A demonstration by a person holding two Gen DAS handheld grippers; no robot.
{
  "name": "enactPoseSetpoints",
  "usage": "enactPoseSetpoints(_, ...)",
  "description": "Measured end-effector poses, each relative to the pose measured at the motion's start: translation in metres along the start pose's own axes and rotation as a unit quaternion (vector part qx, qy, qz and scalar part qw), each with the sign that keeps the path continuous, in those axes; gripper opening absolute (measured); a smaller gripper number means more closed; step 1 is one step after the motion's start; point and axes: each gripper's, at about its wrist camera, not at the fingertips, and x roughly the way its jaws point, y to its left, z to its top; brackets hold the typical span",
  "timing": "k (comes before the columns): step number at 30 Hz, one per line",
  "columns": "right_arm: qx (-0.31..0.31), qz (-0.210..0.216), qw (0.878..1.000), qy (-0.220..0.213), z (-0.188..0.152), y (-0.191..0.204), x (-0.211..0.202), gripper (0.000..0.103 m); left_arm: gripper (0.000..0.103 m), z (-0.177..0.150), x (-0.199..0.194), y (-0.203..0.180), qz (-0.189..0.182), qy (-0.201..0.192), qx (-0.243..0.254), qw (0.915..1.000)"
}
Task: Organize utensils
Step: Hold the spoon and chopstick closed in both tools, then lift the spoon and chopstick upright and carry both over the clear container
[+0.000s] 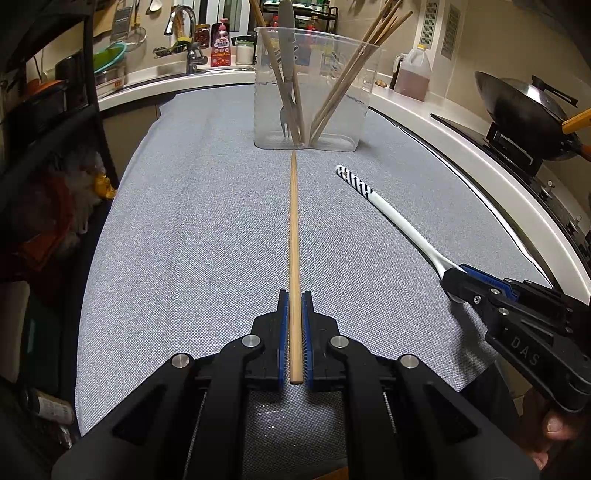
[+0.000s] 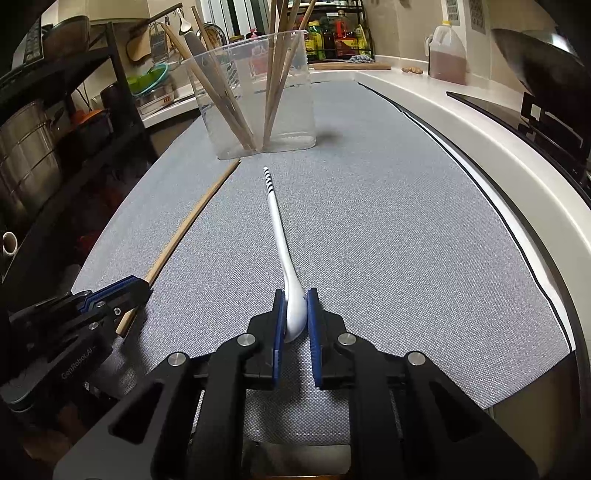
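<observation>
Several chopsticks and a fork already stand in the clear container [image 1: 310,92]. Left gripper [image 1: 295,314] clamps a chopstick [image 1: 294,229]; right gripper [image 2: 295,314] pinches the white spoon [image 2: 282,243]; both remain unplaced.

Home kitchen: sink faucet [image 1: 181,20], wok [image 1: 524,110], oil jug [image 2: 447,55]

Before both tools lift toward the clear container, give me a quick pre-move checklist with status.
1. Left tool shut on chopstick: ok.
2. Right tool closed on white spoon at its bowl end: ok.
3. Chopstick runs straight along the left tool's fingers: ok.
4. Clear container upright on the grey mat: ok.
5. Room left in the container beside the chopsticks and fork: ok.
6. Spoon grip firm enough to lift: cannot tell.
</observation>
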Motion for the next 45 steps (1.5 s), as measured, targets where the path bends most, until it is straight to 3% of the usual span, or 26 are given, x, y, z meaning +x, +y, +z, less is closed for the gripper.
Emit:
enactPoseSetpoints(10,-0.011,-0.013,0.999,-0.027,0.006,0.004,-0.028,0.011,0.007,-0.001,-0.014,-0.003,-0.004,-0.020,0.007,0.9998)
enactPoseSetpoints(29,-0.038,-0.050,0.993,-0.100,0.021,0.000,-0.092,0.012,0.007,0.003,-0.062,-0.001,-0.013,-0.114,0.014,0.9934)
enactPoseSetpoints(38,-0.049,-0.053,0.988,-0.134,0.042,-0.006,-0.118,0.012,0.007,0.024,-0.093,0.009,-0.011,-0.162,0.007,0.9867)
enactPoseSetpoints(45,-0.062,-0.048,0.984,-0.161,0.069,-0.006,-0.133,0.012,0.007,0.058,-0.110,0.015,-0.018,-0.190,0.005,0.9816)
